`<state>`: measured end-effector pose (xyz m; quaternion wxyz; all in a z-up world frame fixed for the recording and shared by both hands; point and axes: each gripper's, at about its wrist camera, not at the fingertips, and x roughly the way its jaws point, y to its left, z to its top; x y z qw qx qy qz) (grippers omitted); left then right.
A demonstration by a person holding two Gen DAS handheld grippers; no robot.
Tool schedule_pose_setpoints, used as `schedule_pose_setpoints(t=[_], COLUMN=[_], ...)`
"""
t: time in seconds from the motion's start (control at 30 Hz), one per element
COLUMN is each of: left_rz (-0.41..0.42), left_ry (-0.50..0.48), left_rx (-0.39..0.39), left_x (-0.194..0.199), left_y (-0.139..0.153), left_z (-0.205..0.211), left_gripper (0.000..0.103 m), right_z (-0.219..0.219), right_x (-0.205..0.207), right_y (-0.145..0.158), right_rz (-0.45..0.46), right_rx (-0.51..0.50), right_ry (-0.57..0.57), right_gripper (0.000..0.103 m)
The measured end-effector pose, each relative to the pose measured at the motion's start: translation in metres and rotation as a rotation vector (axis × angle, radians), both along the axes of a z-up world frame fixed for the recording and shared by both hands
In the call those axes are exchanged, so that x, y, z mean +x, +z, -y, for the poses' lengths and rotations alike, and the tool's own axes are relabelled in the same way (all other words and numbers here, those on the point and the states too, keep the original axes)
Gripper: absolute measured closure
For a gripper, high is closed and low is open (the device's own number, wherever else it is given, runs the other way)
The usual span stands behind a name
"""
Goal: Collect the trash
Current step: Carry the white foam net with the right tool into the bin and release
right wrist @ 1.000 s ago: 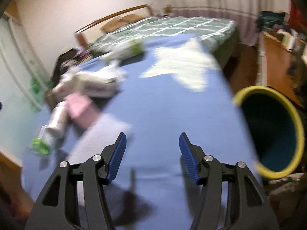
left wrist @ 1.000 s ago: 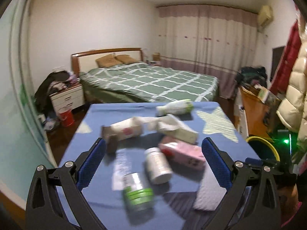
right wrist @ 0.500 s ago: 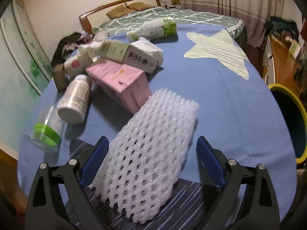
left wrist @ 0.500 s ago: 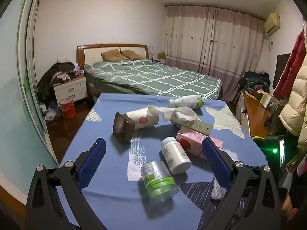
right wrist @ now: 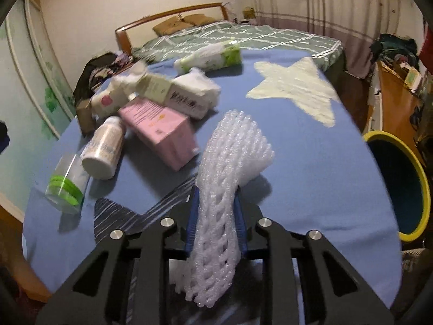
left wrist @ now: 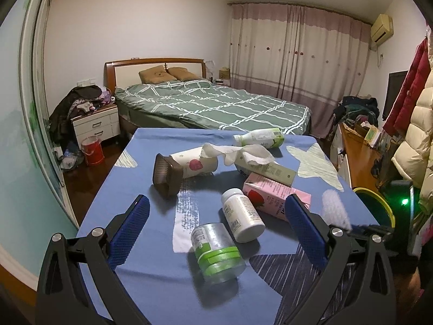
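Here, right tongs [right wrist: 215,218] closing on white foam net [right wrist: 230,168], previously flat on blue bench [right wrist: 311,162]; left tongs [left wrist: 215,230] open above jar [left wrist: 217,252]. Labels unreadable.

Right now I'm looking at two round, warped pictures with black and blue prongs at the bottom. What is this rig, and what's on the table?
No robot: a person holds a hand tool in each hand, with a wide-angle camera looking out along its jaws. In the left picture, the left gripper stands open over the blue table, holding nothing. In the right picture, the right gripper is closing its jaws on a white foam net. On the table lie a clear jar, a white pill bottle, a pink carton and other litter. A yellow-rimmed bin stands beside the table.
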<state>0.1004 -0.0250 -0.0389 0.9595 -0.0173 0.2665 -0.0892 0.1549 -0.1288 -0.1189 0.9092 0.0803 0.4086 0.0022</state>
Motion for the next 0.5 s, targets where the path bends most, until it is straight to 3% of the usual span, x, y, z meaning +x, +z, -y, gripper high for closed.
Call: schedule_pose_setpoints(t=[0.23,0.5], left_rz=[-0.007,-0.020], left_ry=[-0.013,-0.034], left_rx=[0.021,0.048], left_x=[0.001,0.003], left_y=[0.001,-0.002], left_z=[0.015,0.033], left_gripper=[0.005,0.005], right_z=[0.062,0.163], right_x=[-0.007,-0.013], right_y=[0.012,0.020], right_rz=[0.050,0.084], right_rx=[0.006,-0.010], right_ry=[-0.148,-0.384], right_gripper=[0.079,0.079])
